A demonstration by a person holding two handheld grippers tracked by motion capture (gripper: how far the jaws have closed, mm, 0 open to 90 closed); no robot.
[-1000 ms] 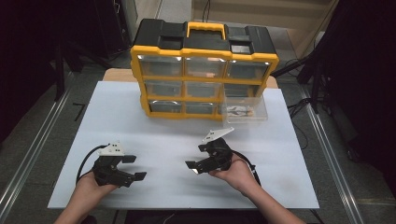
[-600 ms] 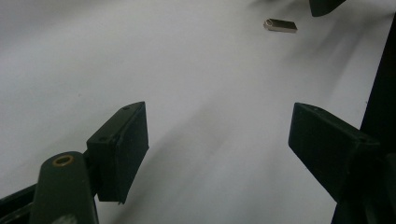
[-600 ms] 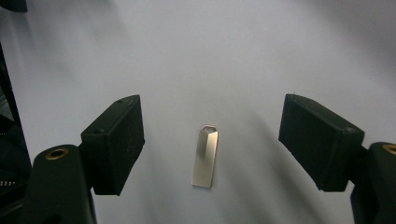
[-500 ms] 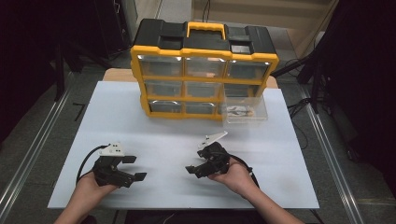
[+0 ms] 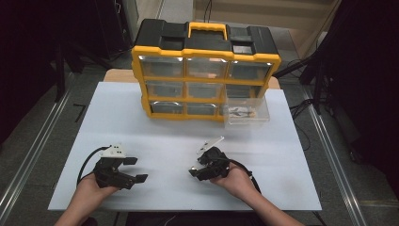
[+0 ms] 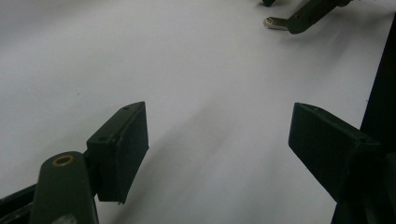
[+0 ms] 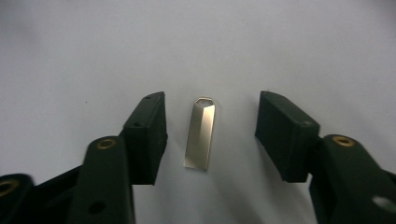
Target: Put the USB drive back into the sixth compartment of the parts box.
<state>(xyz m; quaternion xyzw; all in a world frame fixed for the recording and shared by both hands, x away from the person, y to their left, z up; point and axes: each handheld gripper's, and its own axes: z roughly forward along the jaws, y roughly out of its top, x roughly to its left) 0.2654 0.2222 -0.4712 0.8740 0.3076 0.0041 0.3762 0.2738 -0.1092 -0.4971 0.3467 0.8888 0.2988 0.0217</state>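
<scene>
One white table [image 5: 155,136] bears a yellow and black plastic drawer cabinet [image 5: 204,70] at its far side, with a clear plastic drawer [image 5: 246,113] pulled out of it low on the right. Nearer the person, the left gripper [image 5: 134,169] rests with its jaws wide apart over bare surface. The right gripper [image 7: 210,135] has just been closing its jaws; they flank a small flat silver metal USB stick [image 7: 200,134] lying on the table, neither pad touching it.
</scene>
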